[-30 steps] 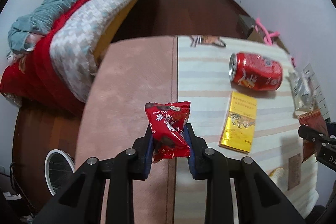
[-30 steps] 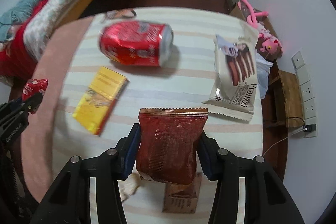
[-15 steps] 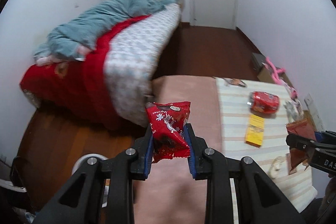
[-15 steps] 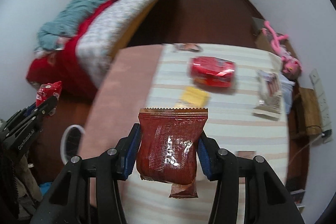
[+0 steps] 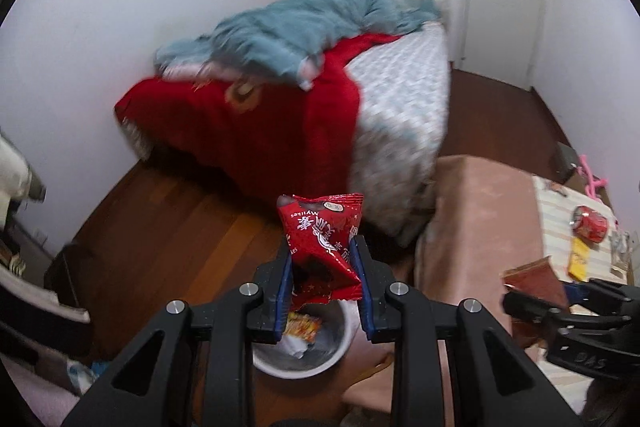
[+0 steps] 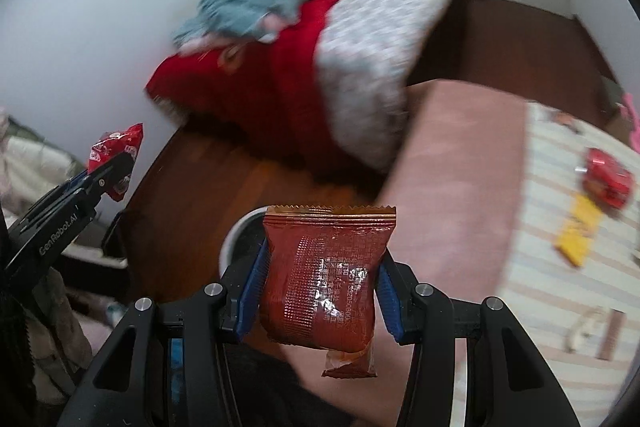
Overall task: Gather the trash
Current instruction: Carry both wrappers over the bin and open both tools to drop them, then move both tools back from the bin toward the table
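Note:
My left gripper (image 5: 321,255) is shut on a small red snack wrapper (image 5: 320,239) and hangs above a white waste bin (image 5: 304,343) on the wooden floor; paper and a wrapper lie inside the bin. My right gripper (image 6: 322,267) is shut on a dark red-brown snack packet (image 6: 324,275), with the bin's white rim (image 6: 236,231) showing just behind it. The right gripper (image 5: 568,301) with its packet appears at the right of the left wrist view. The left gripper (image 6: 110,173) with the red wrapper (image 6: 116,151) shows at the left of the right wrist view.
A table with a pink cloth (image 5: 480,219) and striped cloth (image 6: 560,287) stands to the right, bearing a red can (image 5: 590,229) and a yellow box (image 6: 576,235). A bed with red and blue-grey blankets (image 5: 280,99) lies behind. Wooden floor (image 5: 180,227) surrounds the bin.
Both grippers have swung left, away from the table and towards the floor by the bed, each keeping its packet. The white bin has come under the left gripper.

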The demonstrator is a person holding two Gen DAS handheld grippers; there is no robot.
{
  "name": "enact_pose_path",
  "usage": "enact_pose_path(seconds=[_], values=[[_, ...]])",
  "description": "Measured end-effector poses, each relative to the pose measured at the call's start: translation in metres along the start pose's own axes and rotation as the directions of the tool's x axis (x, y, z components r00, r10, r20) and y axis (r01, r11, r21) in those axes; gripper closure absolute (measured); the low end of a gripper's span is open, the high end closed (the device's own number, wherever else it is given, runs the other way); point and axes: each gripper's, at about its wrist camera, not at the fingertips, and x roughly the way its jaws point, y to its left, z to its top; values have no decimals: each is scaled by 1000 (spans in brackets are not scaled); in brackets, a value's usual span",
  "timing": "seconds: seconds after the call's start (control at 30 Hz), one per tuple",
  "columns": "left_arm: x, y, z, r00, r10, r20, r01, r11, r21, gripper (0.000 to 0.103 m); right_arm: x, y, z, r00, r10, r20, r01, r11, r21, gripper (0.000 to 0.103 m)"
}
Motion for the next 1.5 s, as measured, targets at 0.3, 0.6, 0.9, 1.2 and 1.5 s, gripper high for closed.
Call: enact_pose_path(seconds=[0.3, 0.6, 0.9, 1.2, 1.5], values=[[131, 91, -53, 956, -93, -279, 35, 978, -206, 79, 151, 87, 3, 982, 39, -185, -46, 998, -35, 51], [249, 134, -102, 816, -314, -485, 93, 900, -427, 78, 291, 92, -5, 921, 2, -390, -9, 1000, -17, 51], [268, 158, -127, 804, -288, -520, 9, 881, -473, 6, 371, 67, 5, 878, 27, -479, -7, 999, 44, 38], [250, 165, -137, 841, -79, -535, -140, 923, -357, 3, 370, 70, -6, 873, -21, -487, 15, 1000, -17, 0], [227, 147, -137, 857, -12, -515, -155, 947, -281, 2, 343, 80, -31, 864, -199, -462, 118, 973, -199, 0]])
